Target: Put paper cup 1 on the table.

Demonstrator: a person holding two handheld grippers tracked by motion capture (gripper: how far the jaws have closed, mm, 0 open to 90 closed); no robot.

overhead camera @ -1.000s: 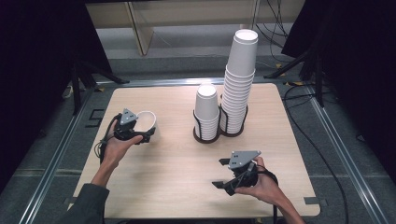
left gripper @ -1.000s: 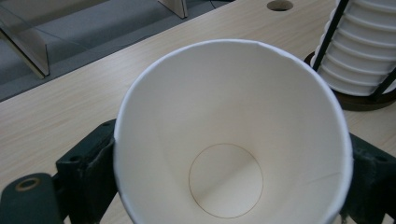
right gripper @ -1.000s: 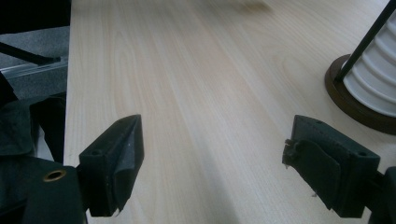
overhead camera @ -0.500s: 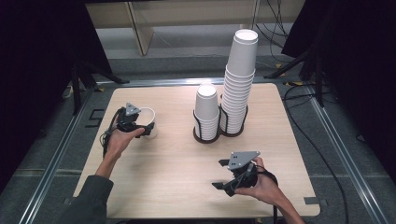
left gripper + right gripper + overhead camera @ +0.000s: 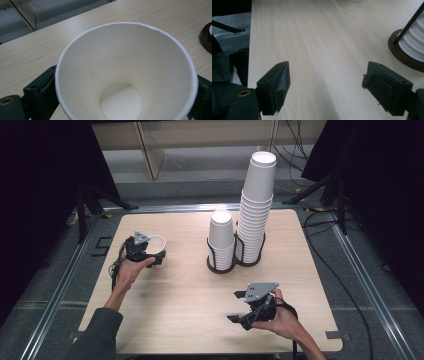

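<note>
While apparently upright, cup [image 5: 125, 75] between left gripper [image 5: 150, 254] jaws.

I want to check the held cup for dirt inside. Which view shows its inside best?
The left gripper view: it looks straight down into the cup, showing clean walls and its round base. The high view shows the cup small, in the left tool.

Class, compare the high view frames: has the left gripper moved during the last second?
Yes. The left gripper, shut on a white paper cup, has moved to the right, toward the black wire cup holder on the light wooden table.
</note>
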